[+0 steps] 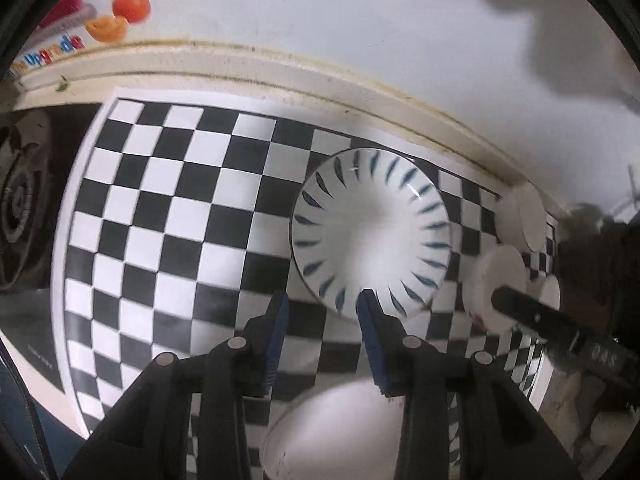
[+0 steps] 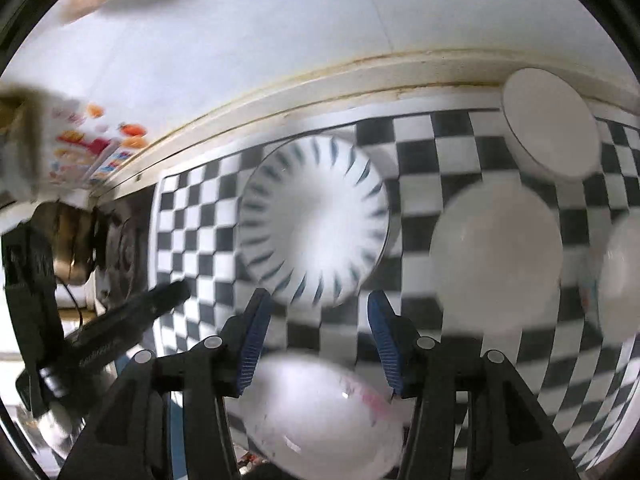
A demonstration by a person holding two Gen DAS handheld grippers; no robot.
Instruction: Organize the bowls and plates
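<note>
A white bowl with blue dashes around its inside (image 1: 372,232) (image 2: 316,220) sits upright on a black-and-white checkered mat (image 1: 160,220) (image 2: 420,148). My left gripper (image 1: 323,307) hovers over the bowl's near rim with its jaws apart and nothing pressed between the pads. My right gripper (image 2: 319,302) also stands open above the near rim, holding nothing. A black finger of the right gripper (image 1: 532,312) reaches in from the right in the left wrist view. The left gripper's black finger (image 2: 144,308) shows at the left in the right wrist view.
Plain white bowls lie around it: a near bowl (image 1: 336,432) (image 2: 320,412), a wide bowl (image 2: 496,256), an edge bowl (image 2: 624,272) and a white dish (image 2: 552,128) by the wall ledge (image 1: 280,72). A stove burner (image 1: 20,208) lies left of the mat.
</note>
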